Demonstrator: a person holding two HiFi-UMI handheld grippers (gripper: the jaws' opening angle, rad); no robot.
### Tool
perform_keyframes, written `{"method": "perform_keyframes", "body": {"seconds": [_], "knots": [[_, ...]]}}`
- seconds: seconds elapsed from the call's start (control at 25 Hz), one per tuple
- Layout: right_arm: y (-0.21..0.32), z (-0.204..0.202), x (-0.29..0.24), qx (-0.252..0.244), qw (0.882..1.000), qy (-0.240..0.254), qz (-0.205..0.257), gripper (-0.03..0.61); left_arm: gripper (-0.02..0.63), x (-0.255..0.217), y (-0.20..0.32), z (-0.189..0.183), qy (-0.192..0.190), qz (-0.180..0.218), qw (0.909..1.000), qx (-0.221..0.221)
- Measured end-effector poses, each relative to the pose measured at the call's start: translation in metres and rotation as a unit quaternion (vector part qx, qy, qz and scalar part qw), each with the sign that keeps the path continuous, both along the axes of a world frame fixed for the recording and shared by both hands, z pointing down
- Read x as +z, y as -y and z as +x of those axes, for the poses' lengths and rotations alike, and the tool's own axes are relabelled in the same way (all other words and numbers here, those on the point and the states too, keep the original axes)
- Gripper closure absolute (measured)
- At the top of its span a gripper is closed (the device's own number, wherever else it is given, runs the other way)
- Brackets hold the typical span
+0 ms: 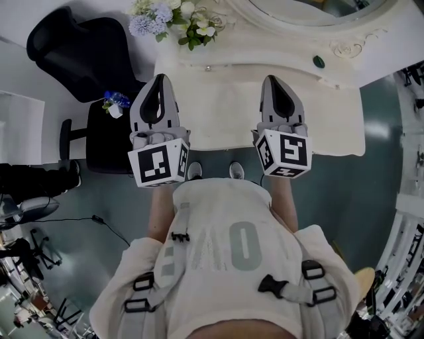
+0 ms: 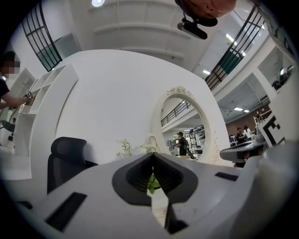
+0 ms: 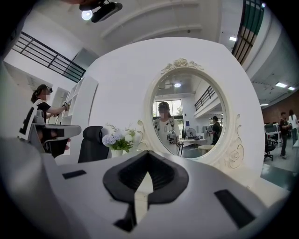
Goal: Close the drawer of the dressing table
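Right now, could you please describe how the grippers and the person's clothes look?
The left gripper and right gripper are grey shells with black ribbed pads, each bearing a white cube with black square markers. The person wears a pale shirt with grey straps.

Smooth, matt white dressing table (image 1: 218, 109)

I hold my left tongs (image 1: 159, 81) and right tongs (image 1: 275, 81) side by side over the white surface (image 1: 218, 116), pointing toward the mirror frame (image 1: 291, 23), with flowers (image 1: 173, 18) and a black chair (image 1: 83, 53) at left.
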State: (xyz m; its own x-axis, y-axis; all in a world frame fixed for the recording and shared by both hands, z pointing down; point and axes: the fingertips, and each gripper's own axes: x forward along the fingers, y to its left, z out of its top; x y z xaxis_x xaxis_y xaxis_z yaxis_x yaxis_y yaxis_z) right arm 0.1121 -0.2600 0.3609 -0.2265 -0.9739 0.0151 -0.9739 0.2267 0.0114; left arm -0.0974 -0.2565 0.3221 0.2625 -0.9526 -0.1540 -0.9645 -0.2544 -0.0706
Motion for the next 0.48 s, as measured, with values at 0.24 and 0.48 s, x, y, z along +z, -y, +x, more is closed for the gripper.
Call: {"method": "perform_keyframes", "body": {"seconds": [0.24,0.48], "knots": [[0.0021,-0.0028,0.0023,-0.003,1.0,-0.004,-0.003,0.57,0.594,0.0051,0.0042,-0.0015,-0.004,-0.001,1.0,0.001],[0.0033,-0.0029,0.0079,-0.002,1.0,-0.008,-0.01,0.569,0.594,0.0085,0.0076,-0.003,-0.004,-0.004,1.0,0.002]]}}
